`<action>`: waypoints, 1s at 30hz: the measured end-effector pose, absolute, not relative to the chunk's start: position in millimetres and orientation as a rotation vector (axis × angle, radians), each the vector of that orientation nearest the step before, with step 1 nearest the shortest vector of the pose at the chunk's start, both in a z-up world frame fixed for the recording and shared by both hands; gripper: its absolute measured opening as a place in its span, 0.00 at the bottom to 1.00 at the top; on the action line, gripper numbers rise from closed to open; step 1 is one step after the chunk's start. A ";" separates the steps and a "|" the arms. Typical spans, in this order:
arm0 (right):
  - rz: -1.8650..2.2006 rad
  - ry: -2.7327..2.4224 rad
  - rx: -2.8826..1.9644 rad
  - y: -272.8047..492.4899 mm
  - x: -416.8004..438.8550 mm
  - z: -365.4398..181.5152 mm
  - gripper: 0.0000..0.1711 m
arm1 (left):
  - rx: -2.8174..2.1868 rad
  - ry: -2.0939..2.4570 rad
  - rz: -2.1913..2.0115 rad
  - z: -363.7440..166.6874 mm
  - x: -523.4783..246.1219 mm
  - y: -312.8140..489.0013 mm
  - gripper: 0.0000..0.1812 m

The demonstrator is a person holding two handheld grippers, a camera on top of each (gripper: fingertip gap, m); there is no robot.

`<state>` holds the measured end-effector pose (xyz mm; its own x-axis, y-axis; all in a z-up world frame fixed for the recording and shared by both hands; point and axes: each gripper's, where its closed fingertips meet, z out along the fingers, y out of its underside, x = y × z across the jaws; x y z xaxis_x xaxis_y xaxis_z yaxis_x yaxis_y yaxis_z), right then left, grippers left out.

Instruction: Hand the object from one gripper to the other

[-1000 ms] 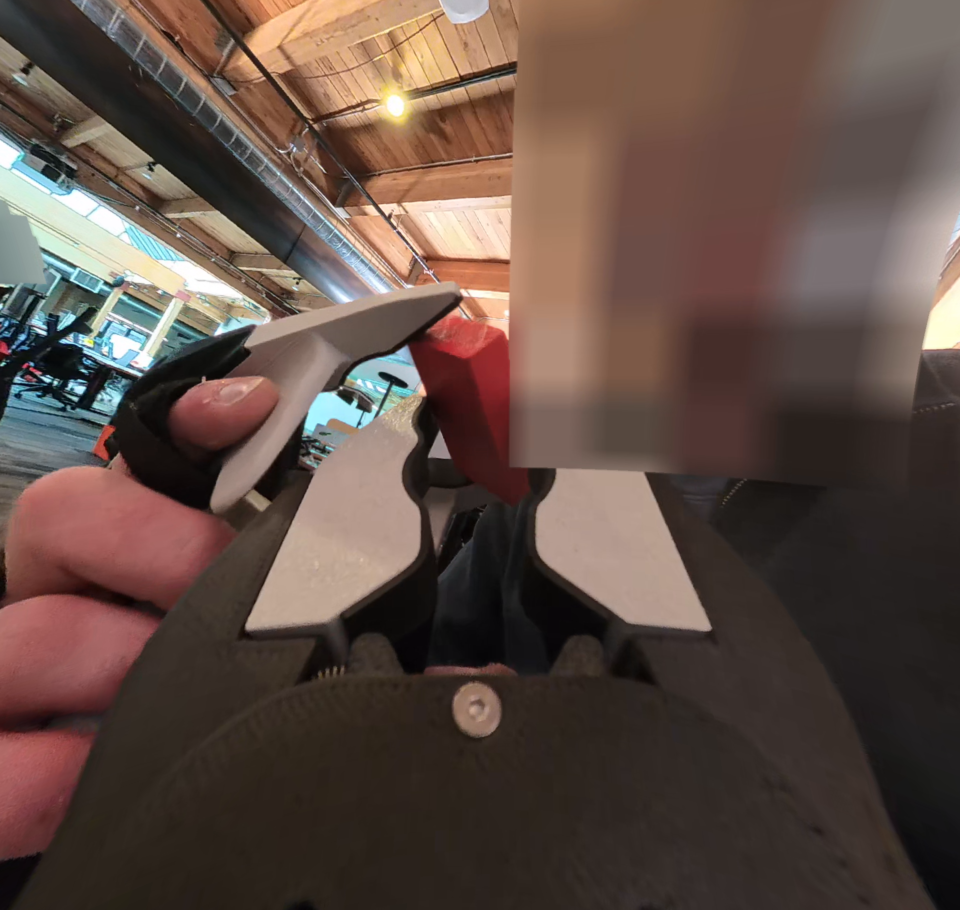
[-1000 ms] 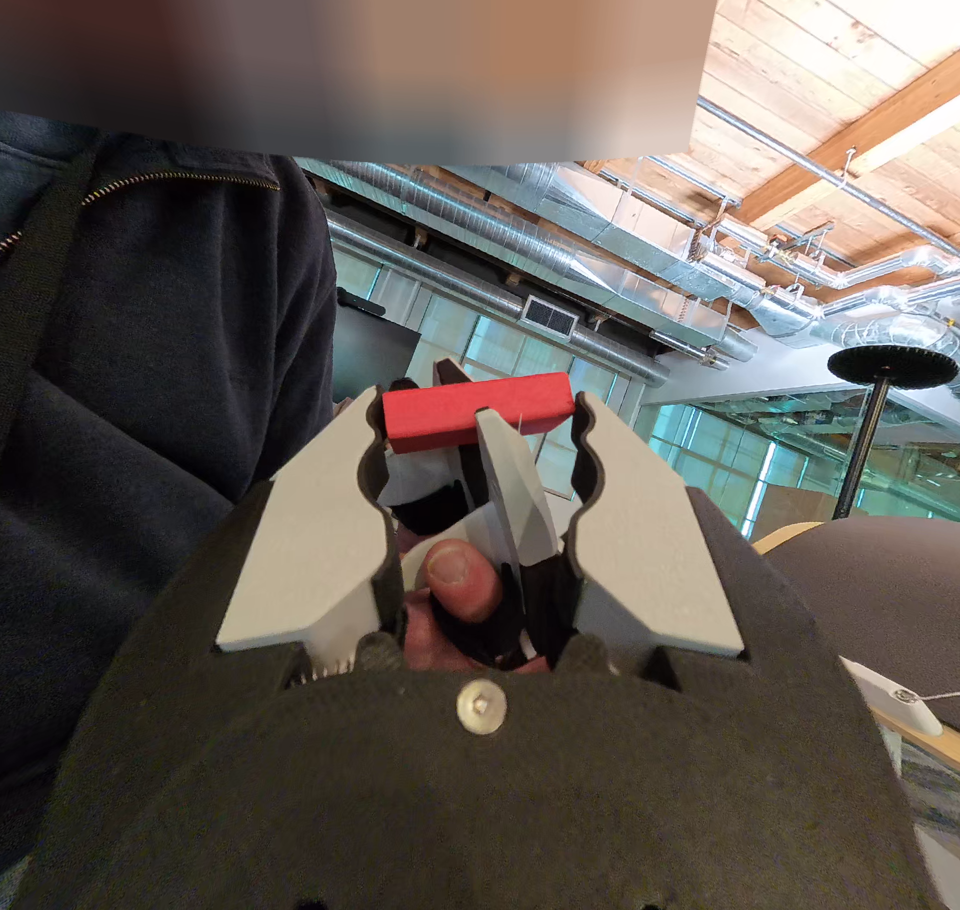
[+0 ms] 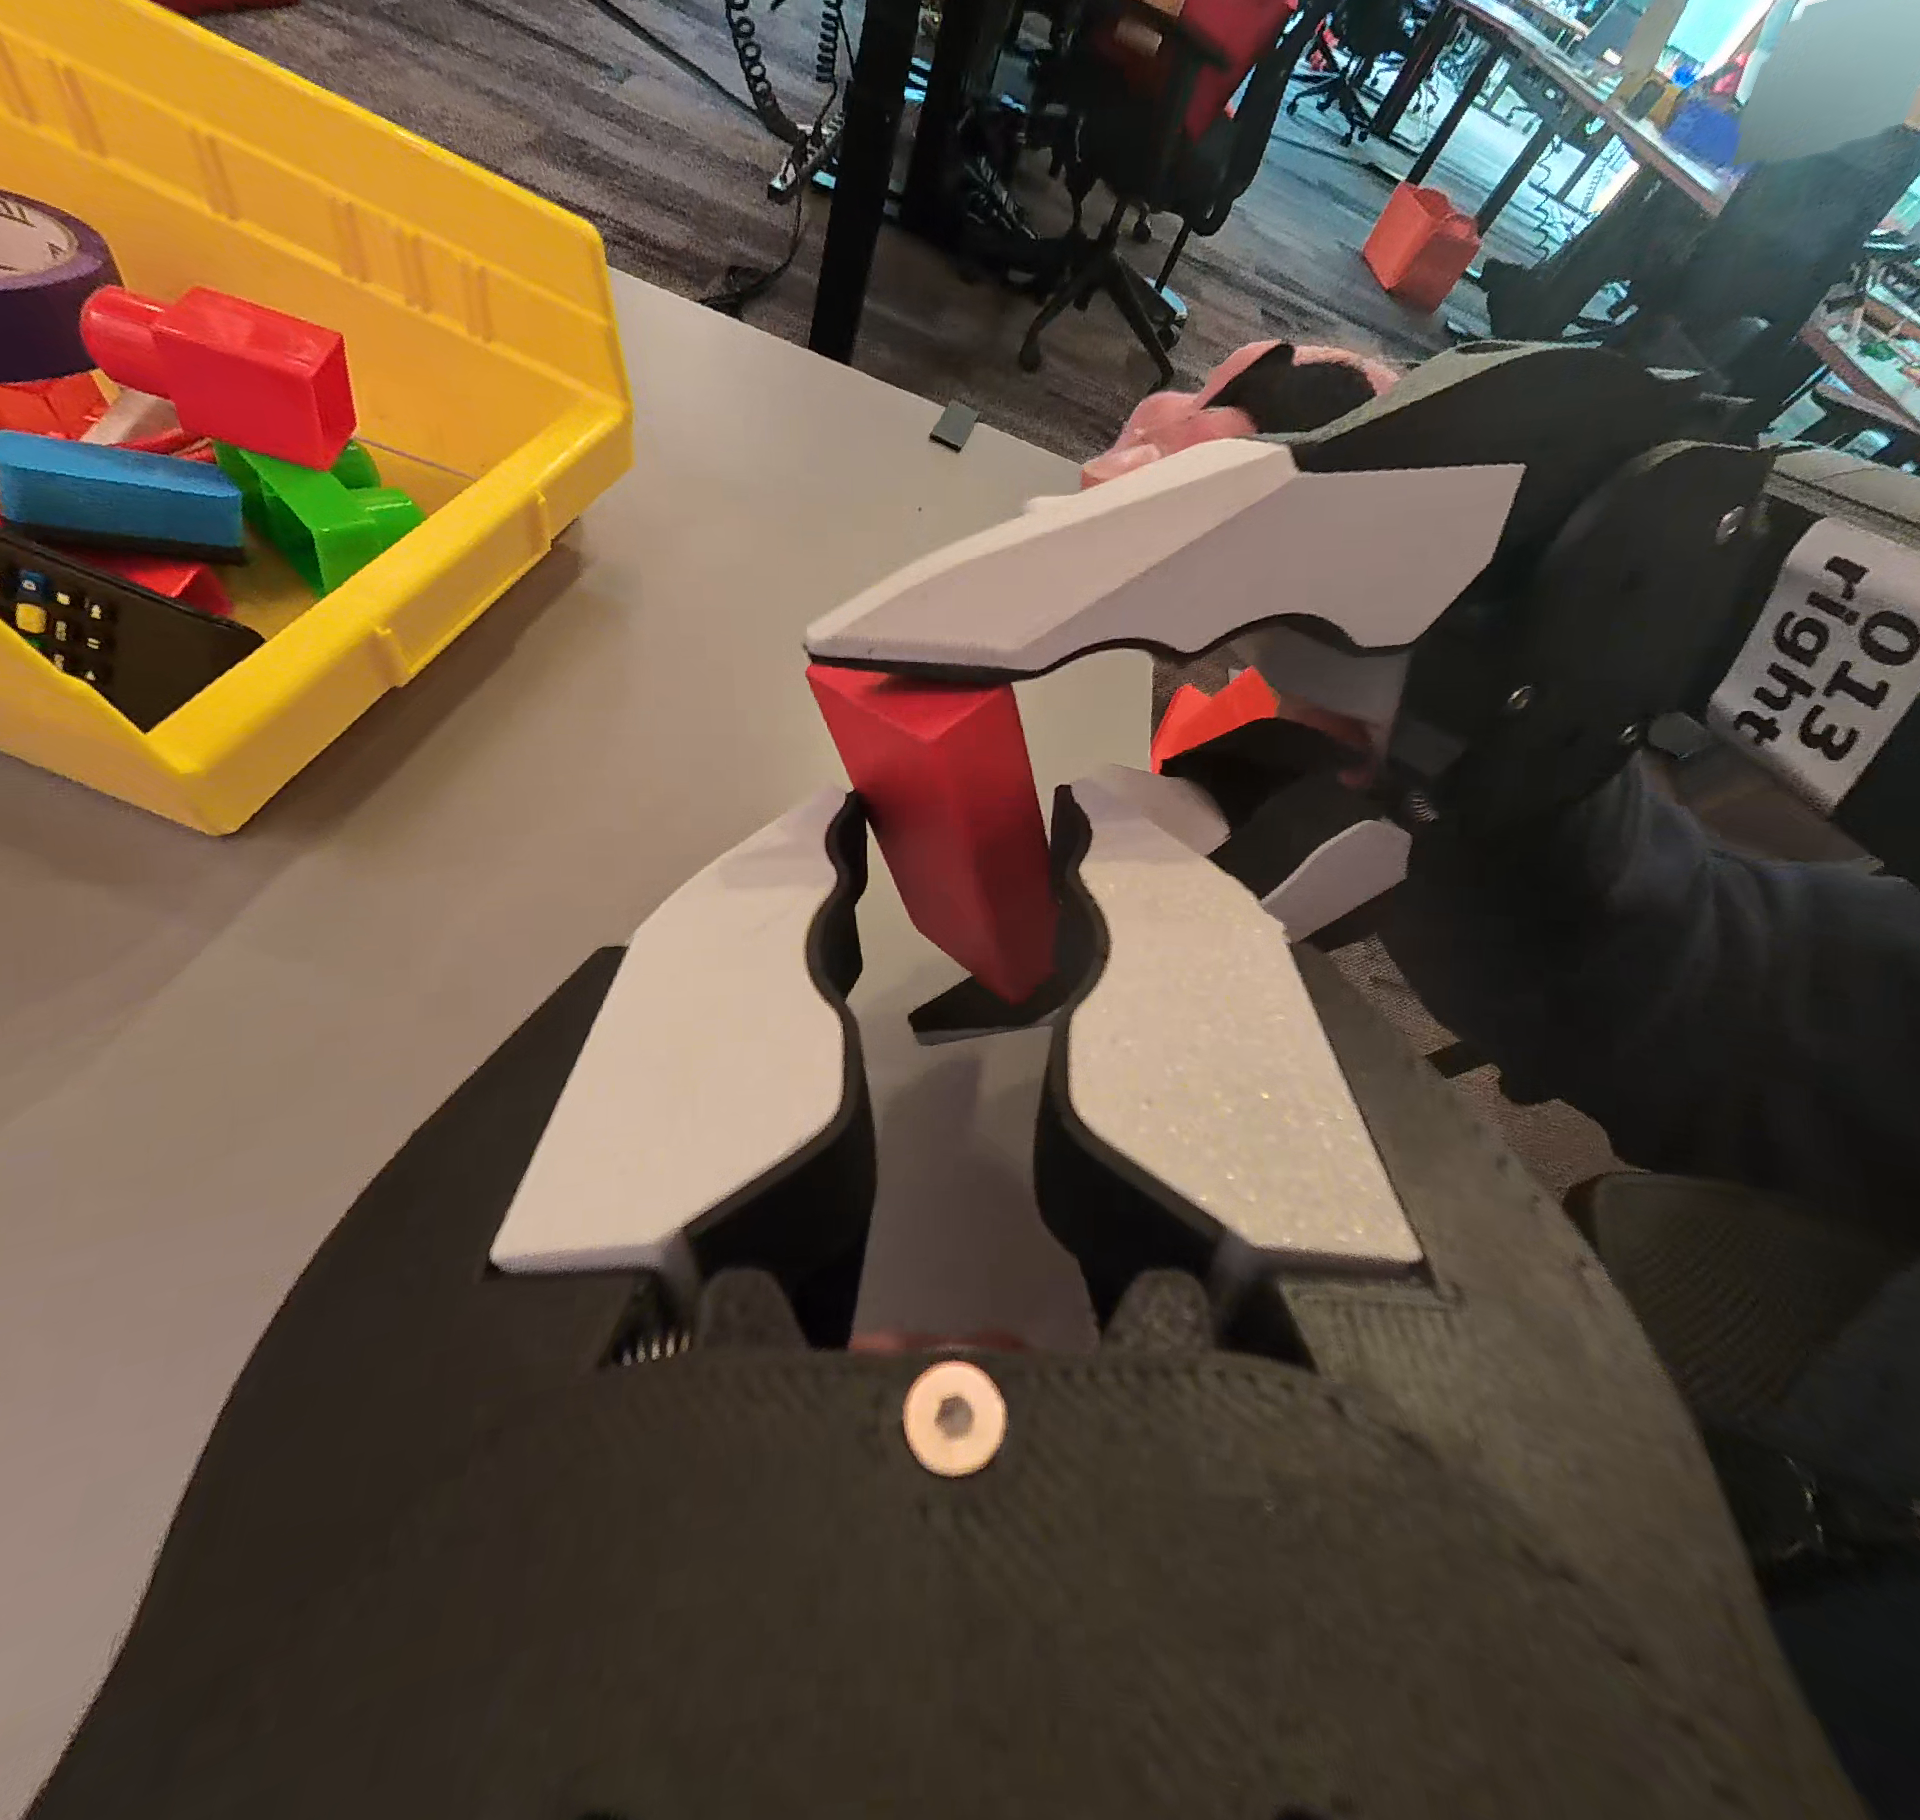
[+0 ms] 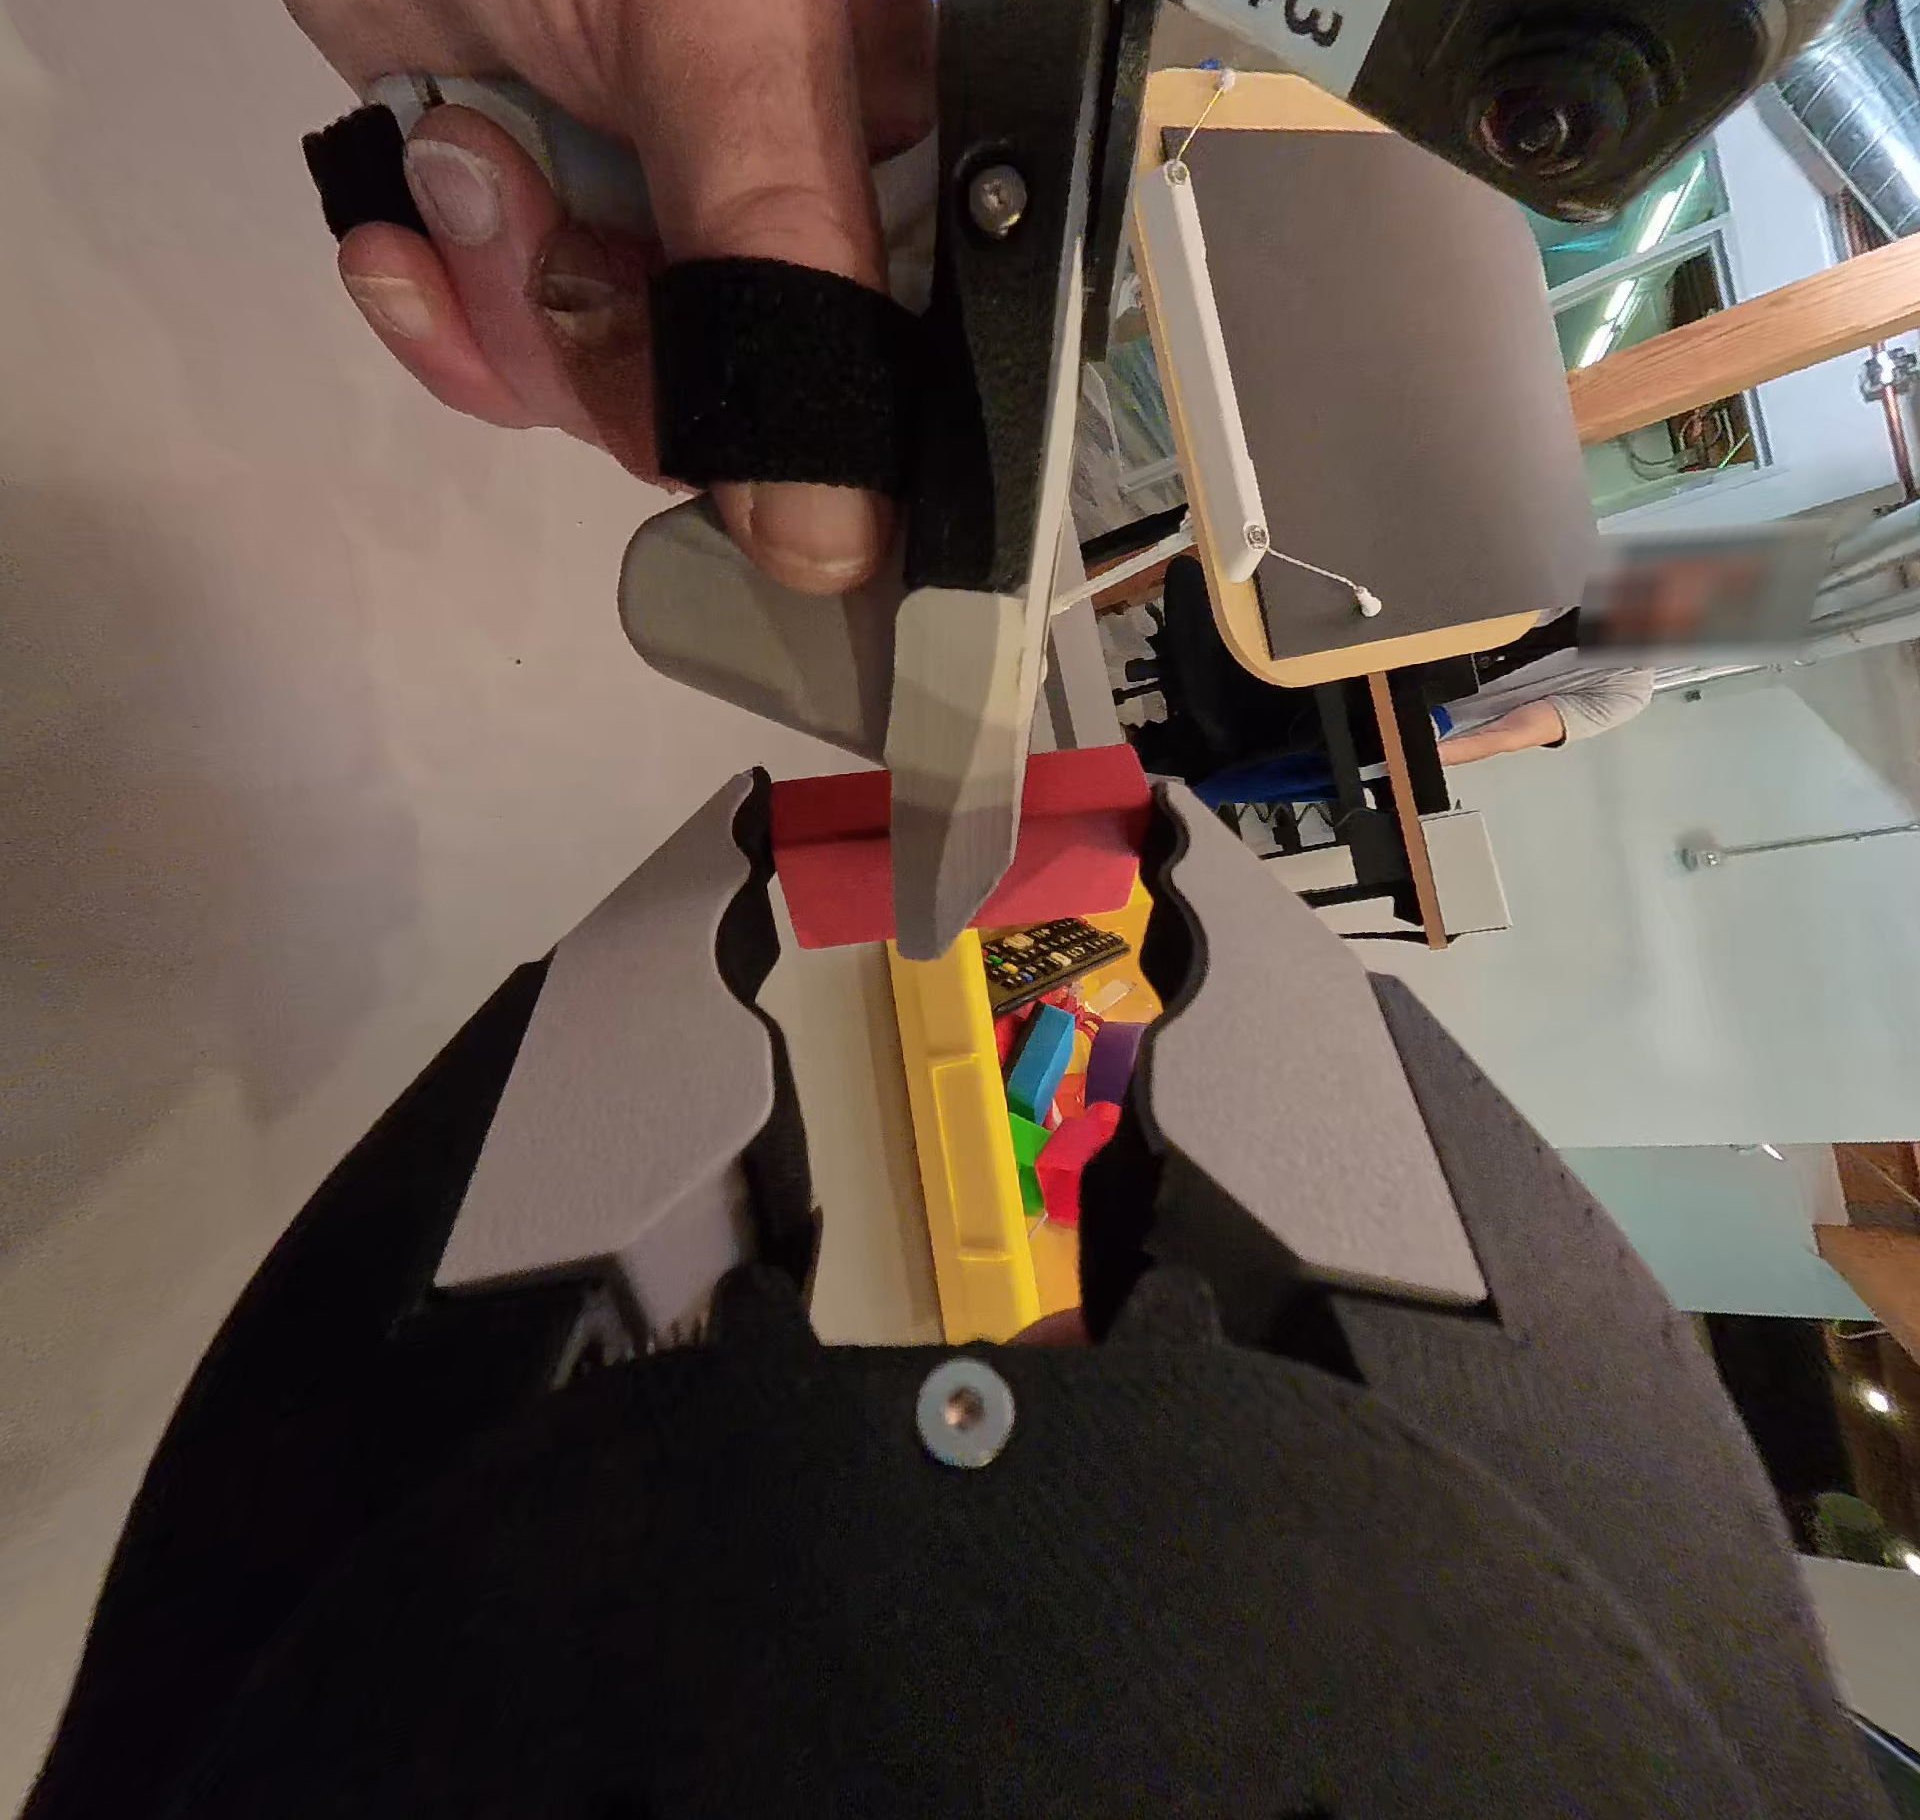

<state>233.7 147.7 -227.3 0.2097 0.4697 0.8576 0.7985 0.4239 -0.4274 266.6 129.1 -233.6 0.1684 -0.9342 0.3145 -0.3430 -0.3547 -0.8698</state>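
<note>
Spanning both tongs, your red rectangular block [image 3: 951, 835] looks rigid, light and smooth-faced: judge it slip-prone, best held across flat faces. Left tongs [image 3: 961, 861] are narrowed on its lower end, pads touching both sides. Right tongs [image 4: 961, 840] bracket its ends lengthwise, closed to the block's length. Below: grey matte counter [image 3: 364, 835], yellow plastic bin [image 3: 447, 544] of coloured pieces.

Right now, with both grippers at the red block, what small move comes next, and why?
Probably ease the right gripper open slightly. Its fingers pinch the red block end to end, while the left gripper appears closed across its middle, so it should hold.
</note>
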 end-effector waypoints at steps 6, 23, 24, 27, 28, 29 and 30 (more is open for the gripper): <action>-0.246 -1.331 -1.227 148.0 235.1 -216.0 0.40 | -1.698 1.203 -1.229 -219.6 261.8 128.5 0.19; -0.338 -1.121 -1.654 284.8 312.6 -244.1 0.40 | -1.699 1.055 -0.933 -247.0 166.7 196.3 0.00; -0.344 -1.112 -1.691 298.0 319.6 -249.9 0.39 | -1.697 1.063 -0.921 -248.2 163.6 197.8 0.00; -0.358 -1.134 -1.799 327.3 337.1 -270.9 0.40 | -1.684 1.104 -0.896 -253.1 156.0 198.7 0.00; -0.346 -1.140 -1.827 333.3 339.7 -276.4 0.40 | -1.683 1.112 -0.877 -255.2 152.9 199.9 0.01; -0.341 -1.149 -1.851 338.2 341.5 -281.2 0.40 | -1.683 1.118 -0.861 -257.3 149.8 201.2 0.01; -0.339 -1.169 -1.876 341.4 342.4 -287.0 0.39 | -1.683 1.121 -0.848 -259.0 146.6 203.0 0.02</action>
